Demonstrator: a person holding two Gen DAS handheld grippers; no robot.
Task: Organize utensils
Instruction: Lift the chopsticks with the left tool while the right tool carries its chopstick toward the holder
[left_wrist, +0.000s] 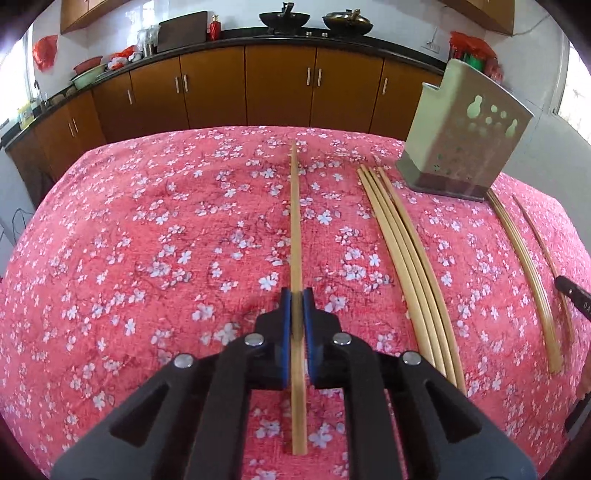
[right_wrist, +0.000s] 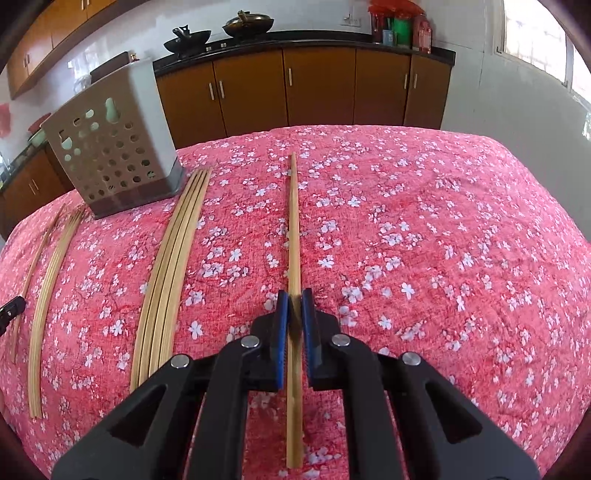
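In the left wrist view my left gripper (left_wrist: 296, 295) is shut on a single bamboo chopstick (left_wrist: 294, 221) that lies lengthwise on the pink floral cloth (left_wrist: 147, 240). To its right lie a bundle of several chopsticks (left_wrist: 406, 258) and a smaller group (left_wrist: 524, 266). The perforated grey utensil holder (left_wrist: 461, 140) stands beyond them. In the right wrist view my right gripper (right_wrist: 294, 295) is shut on another chopstick (right_wrist: 293, 221). On its left are a bundle (right_wrist: 173, 266), the holder (right_wrist: 110, 147) and a further group (right_wrist: 51, 280).
Brown kitchen cabinets (left_wrist: 277, 85) under a dark counter with woks (left_wrist: 284, 18) line the far wall. One black finger (left_wrist: 574, 293) of the other gripper shows at the left view's right edge, and one finger (right_wrist: 11, 308) at the right view's left edge.
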